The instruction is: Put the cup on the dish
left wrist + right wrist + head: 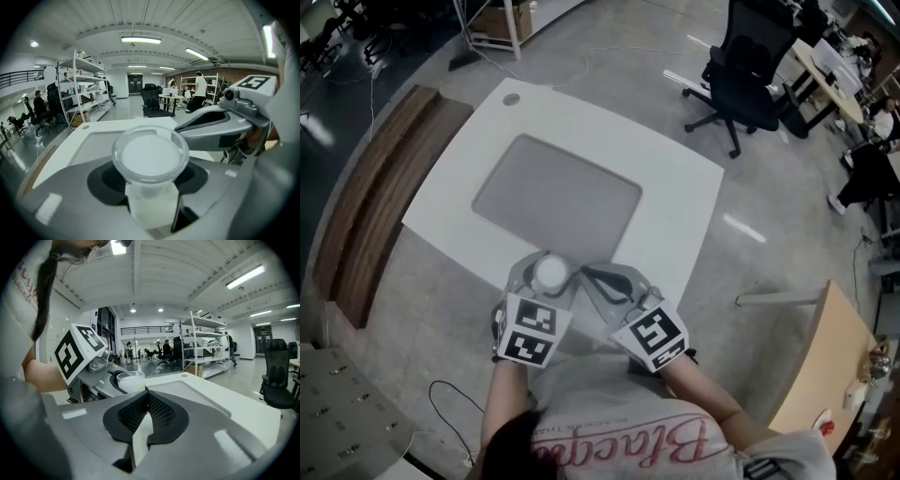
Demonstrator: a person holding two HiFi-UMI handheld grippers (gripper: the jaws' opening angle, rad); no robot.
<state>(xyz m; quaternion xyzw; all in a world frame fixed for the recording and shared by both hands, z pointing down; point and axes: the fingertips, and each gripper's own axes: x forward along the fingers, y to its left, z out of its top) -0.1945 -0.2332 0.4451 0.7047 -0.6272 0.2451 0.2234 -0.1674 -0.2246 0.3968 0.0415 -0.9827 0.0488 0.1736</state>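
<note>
The cup (150, 157), a translucent one that looks white inside, is seen at the lower centre of the head view, over the near edge of the white table (675, 187). It is held upright, with its mouth upward and its long axis vertical. It is clasped below the rim by the left gripper (546, 279), whose jaws are set partly apart and pressed against its wall on both sides.

Just right of the cup in the head view, the tip of the right gripper (144, 413) is found. Its jaws are brought together and nothing is held between them. From that gripper's own view the cup is seen just above and left of the closed tips, near them, though contact cannot be judged.

Above the cup in the head view, straight ahead of the left gripper, a flat grey rectangular panel (558, 202) is set into the middle of the table. No separate dish can be made out. If the panel is what is meant, its near edge lies close beyond the cup. A small round fitting (512, 98) is seen at the table's far corner, in the upper left of the frame, well apart from the cup.

The carry is judged to fall to the left gripper, since the cup is already in it: a short reach up the frame with the cup kept level.
</note>
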